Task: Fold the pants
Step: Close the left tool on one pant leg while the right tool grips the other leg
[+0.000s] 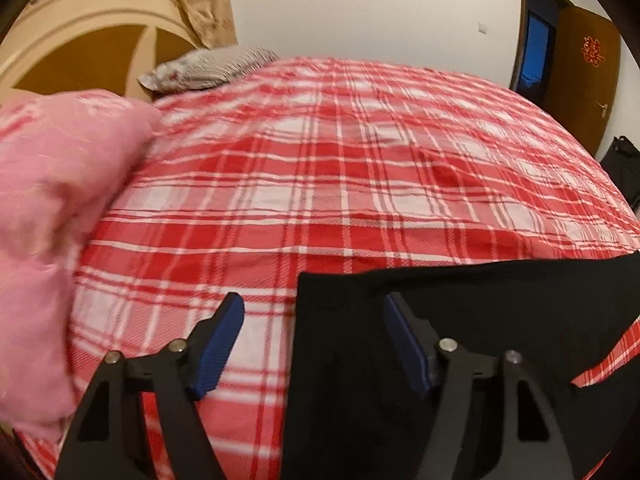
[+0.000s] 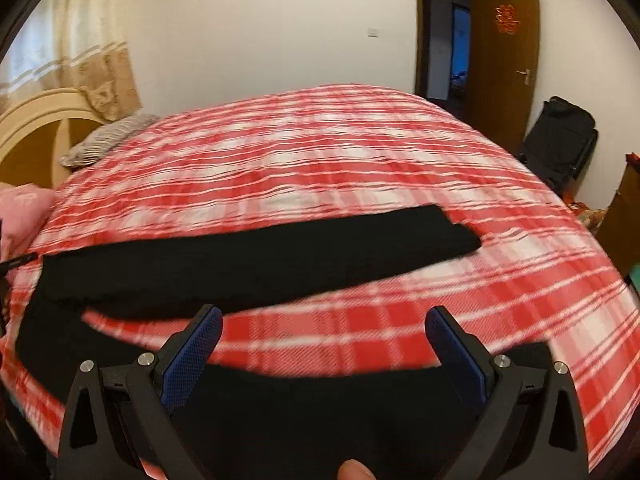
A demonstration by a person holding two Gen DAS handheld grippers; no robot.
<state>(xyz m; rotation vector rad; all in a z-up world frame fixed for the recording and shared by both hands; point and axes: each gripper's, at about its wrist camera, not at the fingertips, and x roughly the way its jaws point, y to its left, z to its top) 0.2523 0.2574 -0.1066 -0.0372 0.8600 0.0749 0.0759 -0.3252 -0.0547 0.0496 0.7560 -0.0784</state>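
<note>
Black pants (image 2: 256, 256) lie spread on a red and white plaid bed cover (image 2: 340, 168). In the right wrist view one leg stretches across the bed to the right, and the other leg (image 2: 320, 412) runs along the near edge under my right gripper (image 2: 324, 320). That gripper is open with nothing between its blue pads (image 2: 192, 360). In the left wrist view the waist end of the pants (image 1: 440, 320) lies at the lower right. My left gripper (image 1: 314, 308) is open, straddling the pants' left edge just above the cloth.
A pink quilt (image 1: 48, 208) is piled at the left of the bed. A grey patterned pillow (image 1: 204, 68) rests by the curved wooden headboard (image 1: 80, 28). A black chair (image 2: 560, 140) and an open brown door (image 2: 500, 52) stand at the right. A fingertip (image 2: 354, 470) shows at the bottom.
</note>
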